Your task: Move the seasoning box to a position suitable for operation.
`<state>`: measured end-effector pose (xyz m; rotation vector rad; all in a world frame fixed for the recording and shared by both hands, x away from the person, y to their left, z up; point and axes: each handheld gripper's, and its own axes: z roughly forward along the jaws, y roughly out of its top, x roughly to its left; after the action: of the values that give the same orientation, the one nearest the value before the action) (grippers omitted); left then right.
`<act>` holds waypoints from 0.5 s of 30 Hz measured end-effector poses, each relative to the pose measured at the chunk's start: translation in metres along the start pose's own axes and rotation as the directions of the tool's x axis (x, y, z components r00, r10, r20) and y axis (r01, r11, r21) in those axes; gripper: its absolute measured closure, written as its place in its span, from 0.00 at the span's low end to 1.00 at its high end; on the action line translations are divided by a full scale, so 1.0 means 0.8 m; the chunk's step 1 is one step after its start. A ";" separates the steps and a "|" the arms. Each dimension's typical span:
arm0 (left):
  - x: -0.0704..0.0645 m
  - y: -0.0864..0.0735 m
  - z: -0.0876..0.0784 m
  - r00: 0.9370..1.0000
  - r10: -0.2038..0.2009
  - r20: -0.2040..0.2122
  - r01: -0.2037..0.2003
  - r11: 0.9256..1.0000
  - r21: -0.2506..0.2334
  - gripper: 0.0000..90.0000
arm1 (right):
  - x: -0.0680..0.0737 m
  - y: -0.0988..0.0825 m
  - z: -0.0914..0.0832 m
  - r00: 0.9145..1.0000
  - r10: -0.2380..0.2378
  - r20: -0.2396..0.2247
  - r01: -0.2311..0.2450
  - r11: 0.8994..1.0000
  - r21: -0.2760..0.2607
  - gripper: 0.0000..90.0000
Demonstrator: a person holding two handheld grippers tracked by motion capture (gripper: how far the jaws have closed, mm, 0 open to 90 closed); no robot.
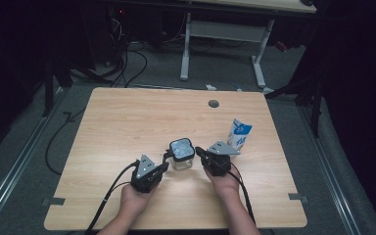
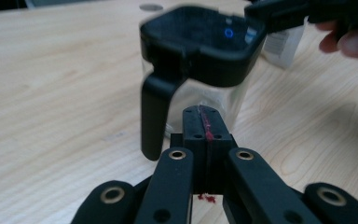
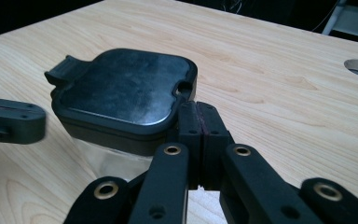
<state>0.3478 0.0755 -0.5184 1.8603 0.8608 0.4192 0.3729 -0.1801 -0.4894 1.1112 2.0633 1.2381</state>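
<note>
A clear square jug (image 1: 181, 152) with a black lid (image 3: 126, 88) and a black handle (image 2: 153, 116) stands near the middle of the wooden table (image 1: 127, 122). My left gripper (image 2: 204, 116) is shut with nothing in it, its tips just short of the glass wall, right of the handle. From the high view it (image 1: 165, 166) sits at the jug's lower left. My right gripper (image 3: 198, 114) is also shut and empty. Its tips lie at the lid's near corner, and I cannot tell if they touch. It (image 1: 199, 151) is at the jug's right.
A blue and white carton (image 1: 239, 134) stands upright just right of the right gripper. A round cable hole (image 1: 213, 104) lies near the table's far edge. Beyond the table are a desk frame (image 1: 223, 44) and floor cables.
</note>
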 end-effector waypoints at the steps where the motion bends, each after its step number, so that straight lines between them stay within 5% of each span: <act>1: 0.004 -0.001 0.006 1.000 -0.020 -0.007 0.020 1.000 0.002 1.00 | 0.000 -0.001 0.000 1.000 0.000 -0.001 0.000 1.000 0.001 1.00; 15: 0.054 0.014 0.025 0.993 -0.089 -0.076 0.087 0.996 -0.022 1.00 | -0.003 -0.003 -0.002 1.000 -0.004 -0.002 0.004 1.000 0.003 1.00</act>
<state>0.3942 0.0905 -0.5209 1.7914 0.9840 0.4444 0.3718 -0.1834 -0.4908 1.1068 2.0691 1.2348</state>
